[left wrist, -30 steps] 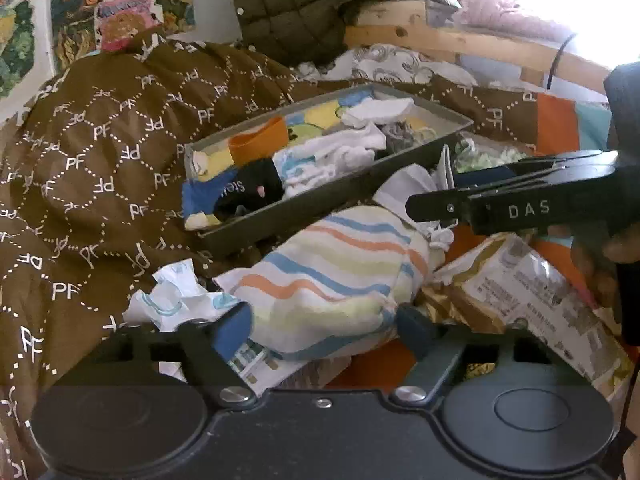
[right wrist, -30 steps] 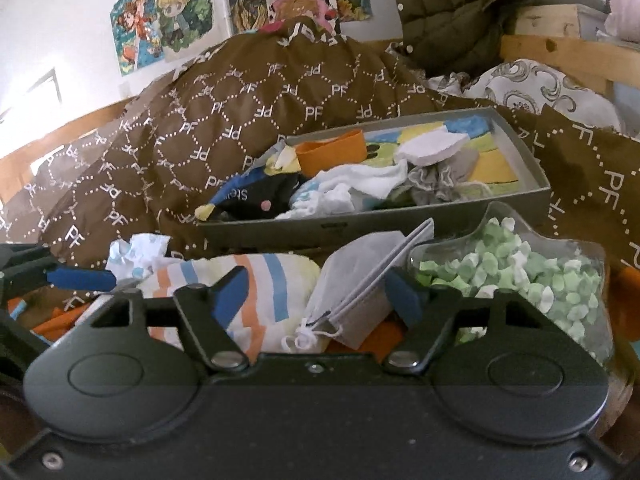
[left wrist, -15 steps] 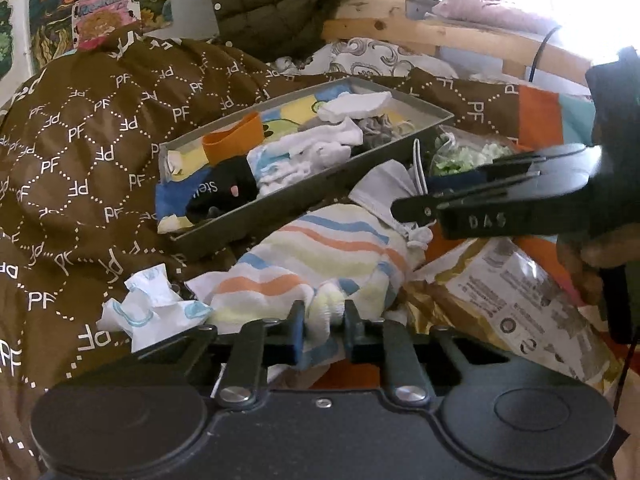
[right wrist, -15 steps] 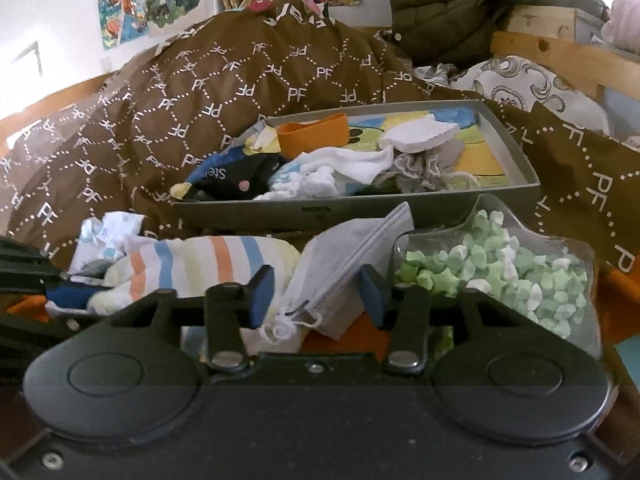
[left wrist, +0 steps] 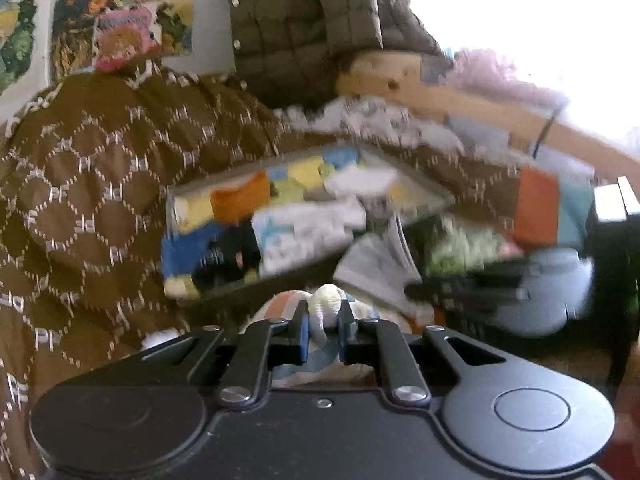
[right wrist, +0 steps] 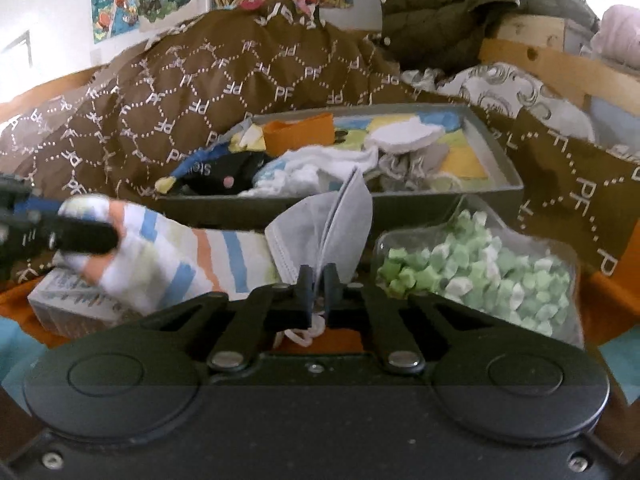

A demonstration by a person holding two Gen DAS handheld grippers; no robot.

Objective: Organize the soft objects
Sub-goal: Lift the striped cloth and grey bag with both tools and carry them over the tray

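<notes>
Striped soft cloth bundle [right wrist: 192,256], white with orange, blue and pale green bands, is pinched at one end in my left hand-held gripper [left wrist: 323,320], whose jaws are closed on a fold of it; I hold it by the end so the rest hangs free and can be lifted off the clutter without dragging anything along. From the right wrist view its body slopes down toward a small printed box [right wrist: 68,304] on the bed, and I cannot tell whether it rests on that box. My right hand-held gripper [right wrist: 318,280] is closed on the lower edge of the grey folded face mask [right wrist: 320,228], which stands upright just beside the striped bundle; gripping low near the ear loops keeps the thin fabric from flopping. Behind both sits the shallow grey rectangular tray [right wrist: 496,160] on the brown patterned quilt [right wrist: 192,92], already holding an orange fabric piece [right wrist: 300,130], white socks and other small soft items, so I judge it to be where these two belong. A clear bag of green and white foam pieces [right wrist: 480,272] lies just right of the mask, close enough that lifting the mask sideways could snag it. The left wrist view is blurred
</notes>
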